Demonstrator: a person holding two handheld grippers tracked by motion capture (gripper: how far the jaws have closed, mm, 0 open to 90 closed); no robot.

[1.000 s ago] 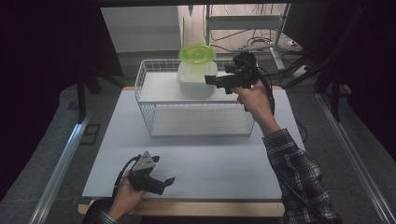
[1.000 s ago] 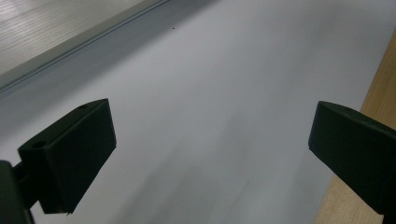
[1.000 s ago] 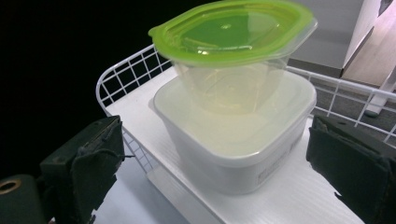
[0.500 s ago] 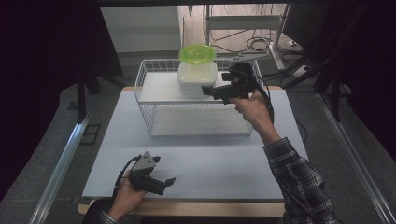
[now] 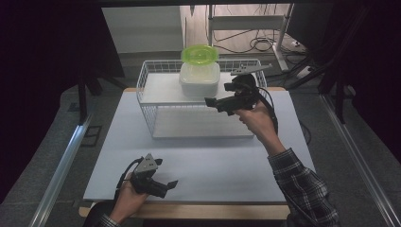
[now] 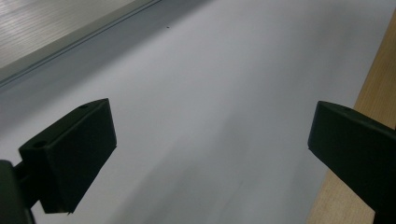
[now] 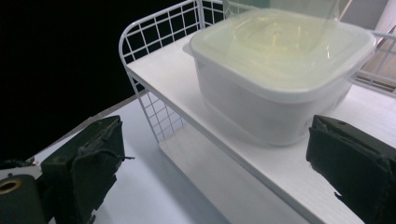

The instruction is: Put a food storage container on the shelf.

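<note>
1. Biggest thing first: one white wire rack (image 5: 149, 101) sitting on the white table (image 5: 203, 165), up at 12 o'clock from where I'm standing. It has a white shelf board up top and another down low — two boards, one rack.

2. On the upper shelf, toward the rack's 1 o'clock corner, is one white lidded container (image 5: 199, 79). One lime-green bowl (image 5: 199, 54) rests on its lid. Through the right gripper view the container (image 7: 280, 79) looks translucent-lidded and square with rounded corners.

3. My right gripper (image 5: 211, 101) is up at shelf height, just at 4 o'clock of the container, jaws spread wide and holding nothing. I'd call this the approach step: lining up on the container, no contact yet.

4. Next move, as I read it: push forward so the jaws straddle the container's wall, then close. The green bowl rides loose on top, so keep it level.

5. My left gripper (image 5: 168, 184) is parked down at 7 o'clock near the table's front edge — jaws apart, nothing between them but bare table (image 6: 196, 116).
</note>
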